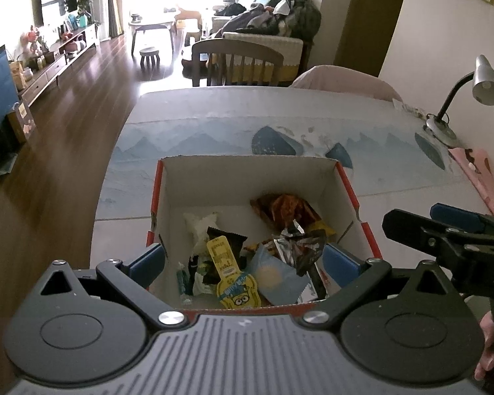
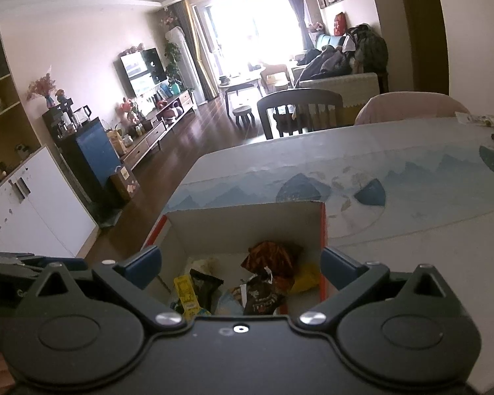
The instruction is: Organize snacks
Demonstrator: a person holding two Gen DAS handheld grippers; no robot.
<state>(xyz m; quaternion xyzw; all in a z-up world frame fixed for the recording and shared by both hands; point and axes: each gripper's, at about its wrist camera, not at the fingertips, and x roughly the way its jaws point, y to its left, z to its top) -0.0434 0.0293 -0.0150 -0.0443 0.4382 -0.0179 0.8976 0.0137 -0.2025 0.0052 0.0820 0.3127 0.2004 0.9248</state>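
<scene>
Box [image 1: 247,184]: open cardboard, on the tabletop [image 1: 214,105], 12 o'clock of both tools.
Snacks [image 1: 263,256]: heaped wrappers inside the box, yellow cartoon packet [image 1: 233,279] nearest.
Left tool [image 1: 243,263]: spread wide, holding nothing.
Right tool [image 2: 240,266]: spread wide, holding nothing.
Lamp [image 1: 477,85]: 2 o'clock.

The table [image 1: 214,121] is covered by a pale cloth printed with a band of blue mountain shapes and darker blue half-domes. An open cardboard box [image 1: 247,177] with red outer sides and white inner walls stands on it near the front left corner, and it holds loose snack packets. At the far right edge, against the wall, a silver gooseneck desk lamp [image 1: 477,82] rests on its round base. Just in front of the lamp lies a pink patterned cloth [image 1: 484,174]. Some small papers [image 1: 408,108] lie near the far right corner.
</scene>
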